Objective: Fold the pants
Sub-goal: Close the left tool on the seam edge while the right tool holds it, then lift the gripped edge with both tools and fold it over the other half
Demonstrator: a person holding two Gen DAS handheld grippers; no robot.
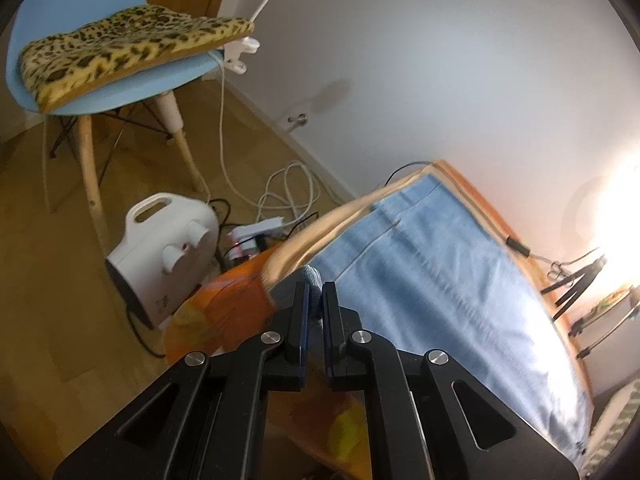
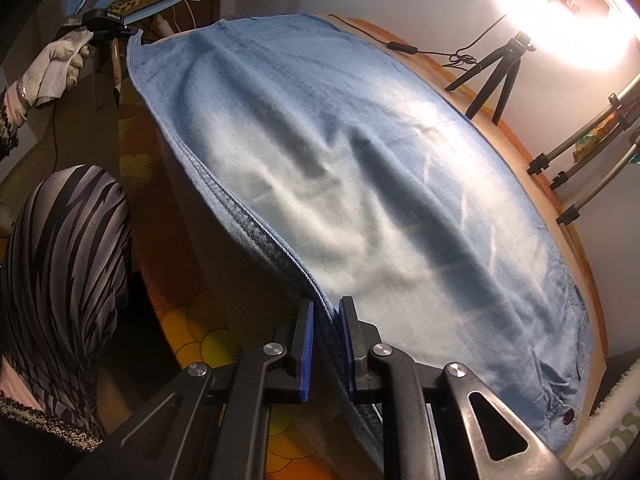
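At the bottom of the right wrist view, the right tongs (image 2: pixel 326 316) are clamped on the thick seamed edge of the pale blue pants (image 2: pixel 340 168), the hem running down between the blue pads. The pants spread from there across the desk (image 2: pixel 532 148), filling the middle of the frame. In the upper left of that view a white-gloved hand (image 2: pixel 56 68) holds the left tongs at the far corner of the cloth. In the left wrist view, the left tongs (image 1: pixel 315 294) are nipped tight on a small fold of pants corner at lower centre. Beyond, at left, stand a white heater (image 1: pixel 160 252) and a blue chair (image 1: pixel 80 32).
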